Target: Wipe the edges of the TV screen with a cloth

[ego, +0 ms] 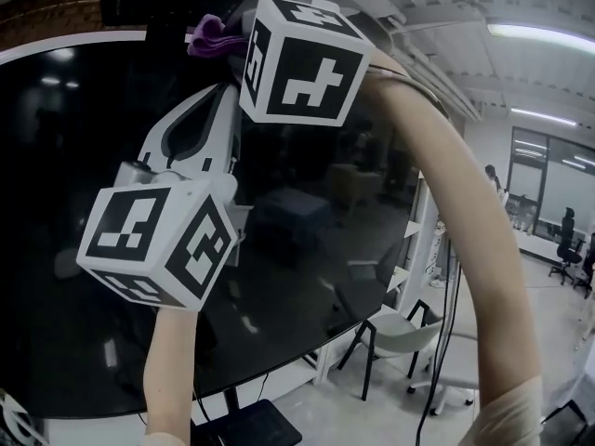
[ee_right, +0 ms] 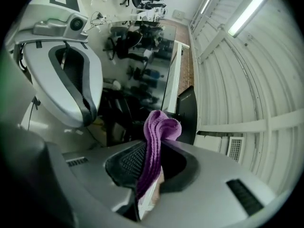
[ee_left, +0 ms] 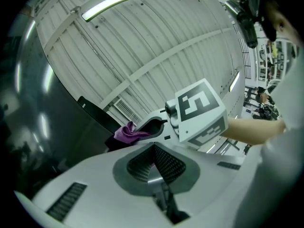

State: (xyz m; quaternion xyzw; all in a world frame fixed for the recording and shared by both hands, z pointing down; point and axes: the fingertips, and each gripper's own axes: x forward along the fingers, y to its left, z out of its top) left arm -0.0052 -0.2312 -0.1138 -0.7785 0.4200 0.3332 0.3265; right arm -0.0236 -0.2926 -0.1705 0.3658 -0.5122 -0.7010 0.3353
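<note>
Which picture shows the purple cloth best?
The right gripper view: the purple cloth sits big in the middle, pinched between the jaws. Head view: a small bit peeking out. Left gripper view: a small far bunch.

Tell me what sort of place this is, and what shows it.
Probably an open office or lab: a large TV screen, office chairs at the far right, and strip lights under a bare ribbed ceiling.

Office: swivel chairs, strip lights
</note>
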